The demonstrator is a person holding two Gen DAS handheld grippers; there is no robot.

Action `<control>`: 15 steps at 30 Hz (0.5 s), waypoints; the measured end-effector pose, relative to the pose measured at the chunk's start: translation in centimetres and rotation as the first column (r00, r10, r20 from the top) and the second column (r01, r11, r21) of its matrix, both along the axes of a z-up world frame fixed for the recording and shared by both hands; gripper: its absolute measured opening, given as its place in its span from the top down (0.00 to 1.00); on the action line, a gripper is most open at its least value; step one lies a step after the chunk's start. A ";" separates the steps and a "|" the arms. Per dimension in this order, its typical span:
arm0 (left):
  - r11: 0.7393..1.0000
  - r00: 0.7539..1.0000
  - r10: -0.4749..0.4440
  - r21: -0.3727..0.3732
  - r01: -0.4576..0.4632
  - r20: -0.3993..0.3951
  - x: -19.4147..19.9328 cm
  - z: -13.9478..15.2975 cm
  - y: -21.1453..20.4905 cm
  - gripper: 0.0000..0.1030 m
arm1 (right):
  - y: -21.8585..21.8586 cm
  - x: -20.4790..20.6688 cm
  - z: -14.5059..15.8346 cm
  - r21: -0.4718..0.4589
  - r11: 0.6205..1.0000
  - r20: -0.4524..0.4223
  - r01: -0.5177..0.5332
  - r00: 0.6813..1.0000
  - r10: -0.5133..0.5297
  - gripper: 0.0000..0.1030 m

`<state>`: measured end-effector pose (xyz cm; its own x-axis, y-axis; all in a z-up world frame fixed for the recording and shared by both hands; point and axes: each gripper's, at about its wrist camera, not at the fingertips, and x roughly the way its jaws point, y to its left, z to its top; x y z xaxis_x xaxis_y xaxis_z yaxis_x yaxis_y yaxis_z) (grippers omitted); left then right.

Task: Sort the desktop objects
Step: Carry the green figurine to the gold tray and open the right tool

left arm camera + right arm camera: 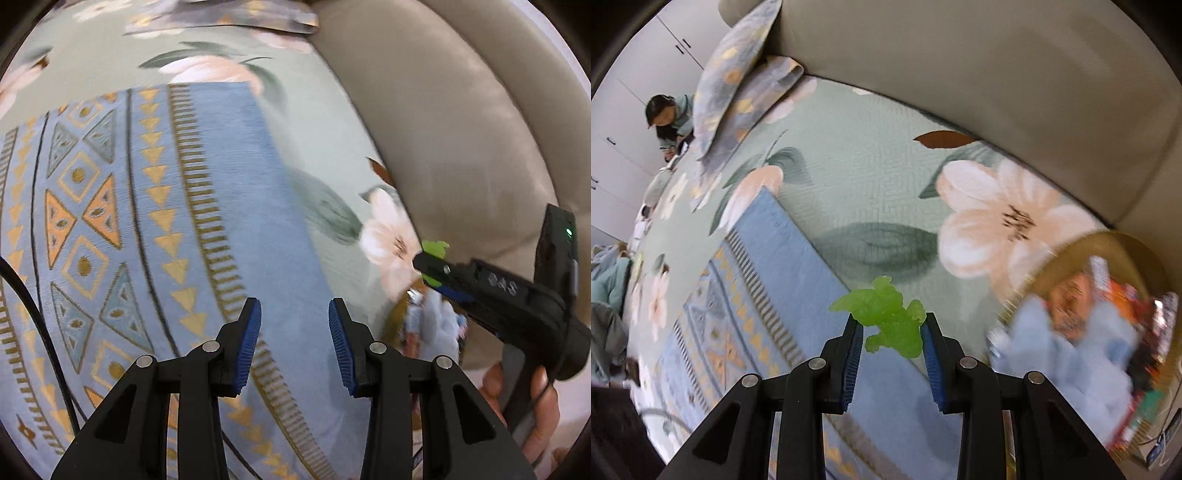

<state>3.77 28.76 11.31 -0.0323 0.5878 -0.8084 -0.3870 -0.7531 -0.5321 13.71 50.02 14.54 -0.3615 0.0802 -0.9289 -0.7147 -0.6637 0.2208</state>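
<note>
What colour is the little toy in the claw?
Bright green toy, pinched in the right claw; clearest in right wrist view.

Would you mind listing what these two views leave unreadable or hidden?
- Basket contents, right wrist view: motion blur smears the packets and pale blue item; none identifiable.
- Same basket, left wrist view: mostly covered by the right gripper.
- Green toy, left wrist view: only a sliver shows past the fingers.
- Left gripper: open, empty.
</note>
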 end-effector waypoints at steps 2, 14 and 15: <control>0.999 0.999 -0.037 0.010 0.037 -0.007 1.1 0.9 1.1 0.66 | -0.1 2.2 1.0 0.002 1.000 -0.008 0.001 1.000 -0.001 0.70; 0.961 0.962 -0.271 0.054 0.270 0.008 7.9 2.3 7.3 0.66 | 4.4 17.3 6.2 0.121 0.966 0.012 0.230 0.972 -0.233 0.69; 0.958 0.959 -0.282 0.055 0.281 0.009 8.2 2.2 7.6 0.66 | 4.8 17.8 6.3 0.126 0.961 0.007 0.247 0.968 -0.249 0.69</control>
<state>12.00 36.31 13.51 0.1541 0.6126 -0.7752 -0.5702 -0.5856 -0.5761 31.52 54.84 20.81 -0.2952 0.2791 -0.9138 -0.8641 -0.4861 0.1307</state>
